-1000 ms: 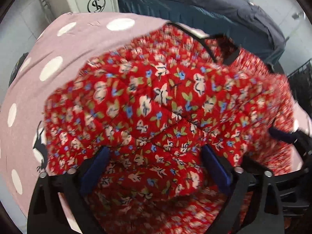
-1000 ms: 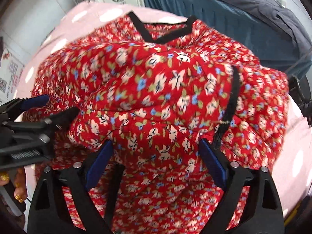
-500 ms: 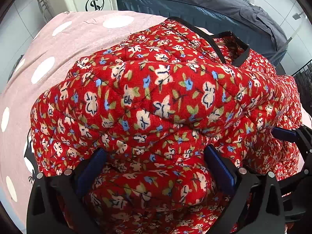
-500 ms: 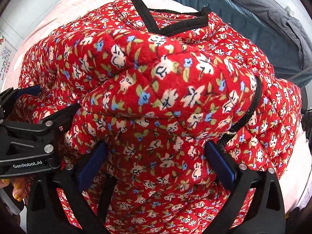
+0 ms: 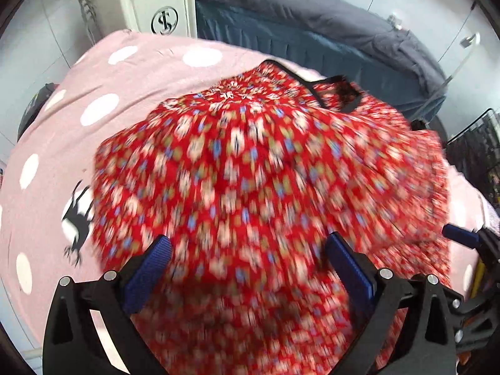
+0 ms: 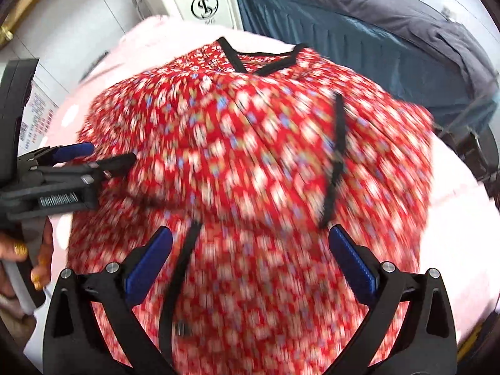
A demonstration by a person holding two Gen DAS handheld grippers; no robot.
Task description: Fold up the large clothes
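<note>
A red quilted floral jacket (image 5: 250,187) with black trim lies bunched on a pink polka-dot cover (image 5: 109,100); it also fills the right wrist view (image 6: 243,168). My left gripper (image 5: 250,265) is open, its blue pads wide apart above the jacket's near part. My right gripper (image 6: 250,256) is open too, over the jacket's black-edged front. The left gripper also shows from the side at the left of the right wrist view (image 6: 90,159). The right gripper's blue fingertip (image 5: 459,237) shows at the right edge of the left wrist view. Both views are motion-blurred.
A dark blue-grey bed (image 5: 312,31) runs behind the pink cover. A white appliance with a round logo (image 5: 164,23) stands at the back left. A black wire rack (image 5: 475,150) is at the right. A hand with painted nails (image 6: 37,259) holds the left gripper.
Both grippers have pulled back and up from the jacket, which now looks smaller and farther. More of the pink cover and the bed shows. Both stay open.
</note>
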